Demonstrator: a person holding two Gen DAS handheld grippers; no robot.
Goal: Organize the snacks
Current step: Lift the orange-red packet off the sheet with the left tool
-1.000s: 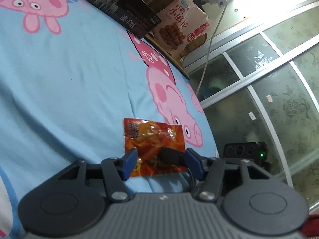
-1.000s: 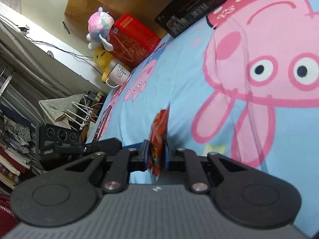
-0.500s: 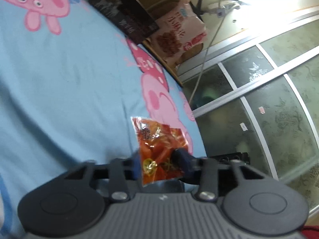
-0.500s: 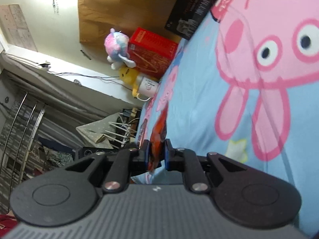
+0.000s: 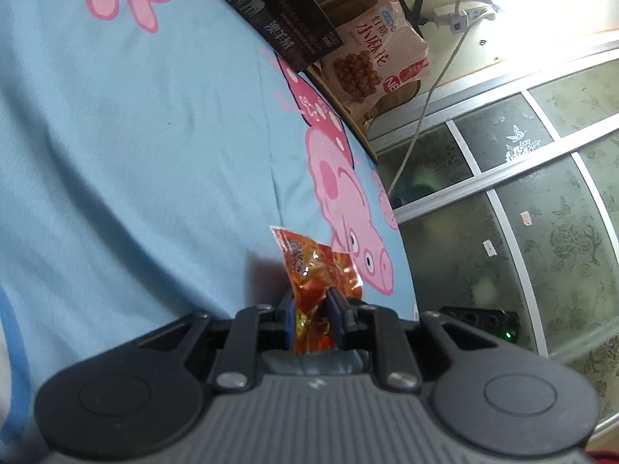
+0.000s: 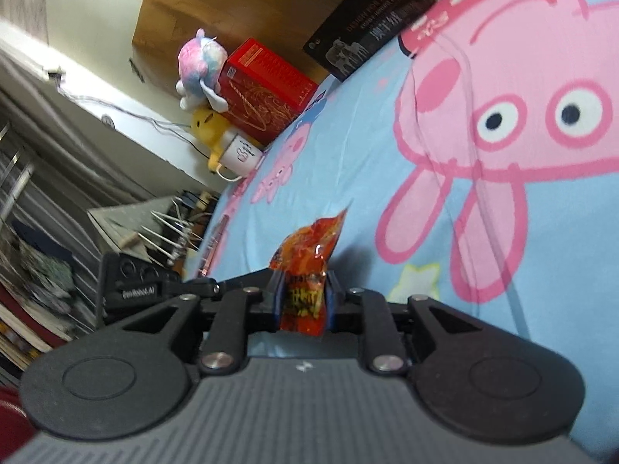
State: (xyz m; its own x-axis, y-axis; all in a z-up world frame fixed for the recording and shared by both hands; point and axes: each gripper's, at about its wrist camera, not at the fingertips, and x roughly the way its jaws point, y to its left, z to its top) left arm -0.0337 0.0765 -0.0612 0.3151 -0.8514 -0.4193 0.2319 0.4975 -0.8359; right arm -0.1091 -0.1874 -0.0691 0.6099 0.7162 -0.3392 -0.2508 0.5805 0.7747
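My left gripper [image 5: 311, 315] is shut on a small orange-red snack packet [image 5: 315, 266] and holds it above the blue cartoon-pig bedsheet [image 5: 135, 135]. My right gripper [image 6: 301, 301] is shut on another orange-red snack packet [image 6: 307, 259], which stands up between the blue pads over the same sheet [image 6: 348, 162]. The other gripper's black body [image 6: 127, 282] shows at the left in the right wrist view.
A black box [image 5: 278, 19] and a pink bag of fried dough snacks [image 5: 375, 58] stand at the bed's far edge. A red box [image 6: 263, 89], plush toys [image 6: 201, 65] and a white mug [image 6: 241, 154] stand at the far left corner. Glass doors [image 5: 522, 193] are to the right.
My left gripper has closed on its packet and lifted it off the sheet. The packet in my right gripper has turned from edge-on to showing its face, and the view has swung.
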